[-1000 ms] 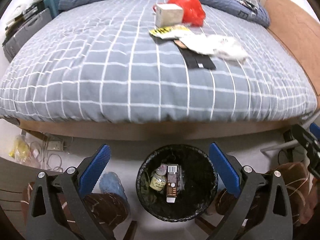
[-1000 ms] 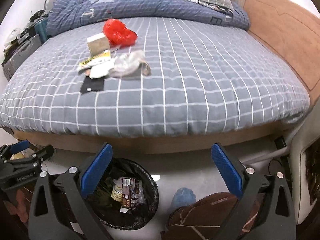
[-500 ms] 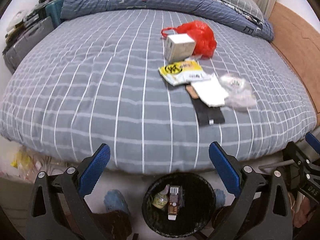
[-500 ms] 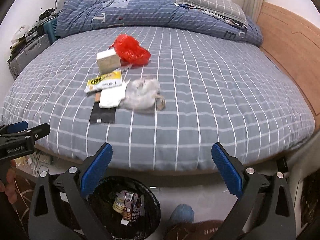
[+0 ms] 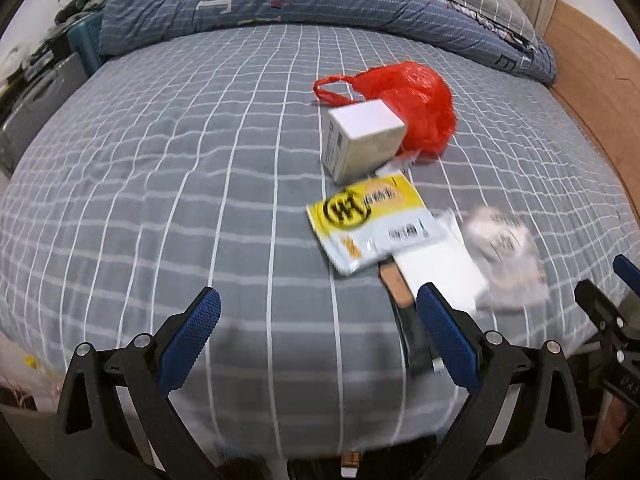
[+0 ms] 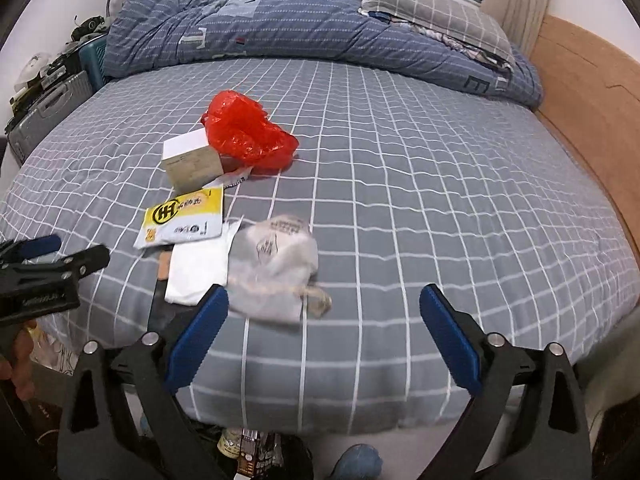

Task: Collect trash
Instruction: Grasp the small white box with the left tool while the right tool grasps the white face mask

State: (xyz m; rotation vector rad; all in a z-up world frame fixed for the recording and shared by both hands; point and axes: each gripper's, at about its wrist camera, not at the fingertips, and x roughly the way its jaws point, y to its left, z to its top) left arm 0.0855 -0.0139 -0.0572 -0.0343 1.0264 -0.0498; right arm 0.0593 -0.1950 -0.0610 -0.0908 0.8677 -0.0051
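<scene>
Six bits of trash on the gray checked bed (image 6: 400,184), all in one bunch. Landmark: one small white box (image 6: 191,162) (image 5: 362,140).

Right behind the box and touching it, one red plastic bag (image 6: 248,136) (image 5: 412,100). Just in front of the box, one yellow and white packet (image 6: 184,218) (image 5: 372,220). In front of the packet, one flat white paper (image 6: 196,270) (image 5: 436,272). Under the paper and poking out toward the bed's edge, one flat black strip (image 6: 160,312) (image 5: 412,332). Beside the paper, on the side away from the box, one crumpled clear bag (image 6: 272,272) (image 5: 504,256).

Two sets of tongs, both wide apart and holding nothing. Left tongs (image 5: 318,344) over the bed's near edge, near the black strip. Right tongs (image 6: 324,340) over the near edge too, close to the clear bag.

Far behind the box, one blue quilt (image 6: 280,24) and one gray pillow (image 6: 436,16).
</scene>
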